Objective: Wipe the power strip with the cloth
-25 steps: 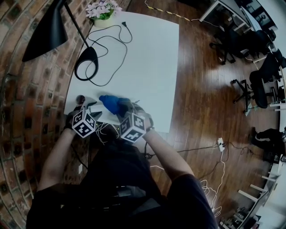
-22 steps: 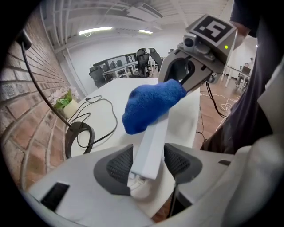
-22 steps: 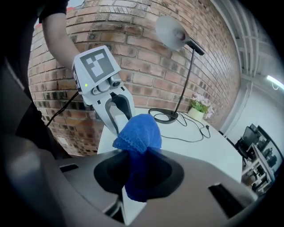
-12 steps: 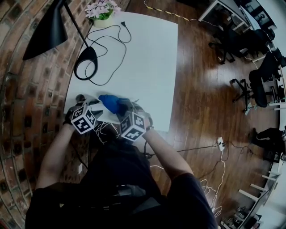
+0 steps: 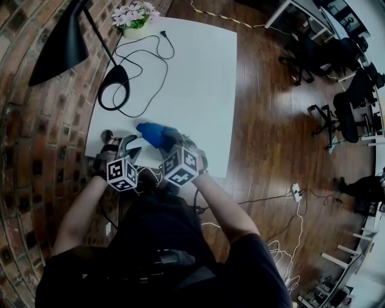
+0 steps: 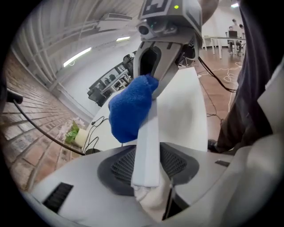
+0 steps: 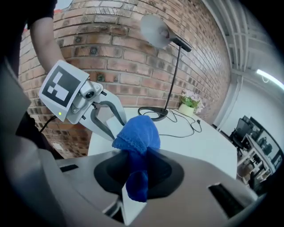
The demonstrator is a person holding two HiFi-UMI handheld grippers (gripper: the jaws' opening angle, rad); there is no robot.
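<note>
A white power strip [image 6: 148, 146] runs up and away from my left gripper [image 6: 148, 177], whose jaws have just been closing and now hold its near end. A bunched blue cloth [image 6: 128, 111] lies against the strip's far part, with my right gripper [image 6: 153, 66] shut on it. In the right gripper view the cloth [image 7: 137, 133] fills the jaws, and the left gripper [image 7: 108, 122] stands just behind it. In the head view both grippers sit at the near edge of the white table [image 5: 198, 90], the left gripper [image 5: 126, 144] beside the cloth [image 5: 151, 132].
A black desk lamp [image 5: 66, 42] stands on its round base [image 5: 114, 81] at the table's left, and a black cable [image 5: 150, 54] loops past it. A pot of flowers [image 5: 135, 18] sits at the far corner. A brick wall runs along the left; office chairs [image 5: 355, 90] stand at the right.
The left gripper has rolled, so its marker cube now faces differently and sits lower in the head view, with its fingers showing above it. The right gripper and the cloth have stayed in place.
</note>
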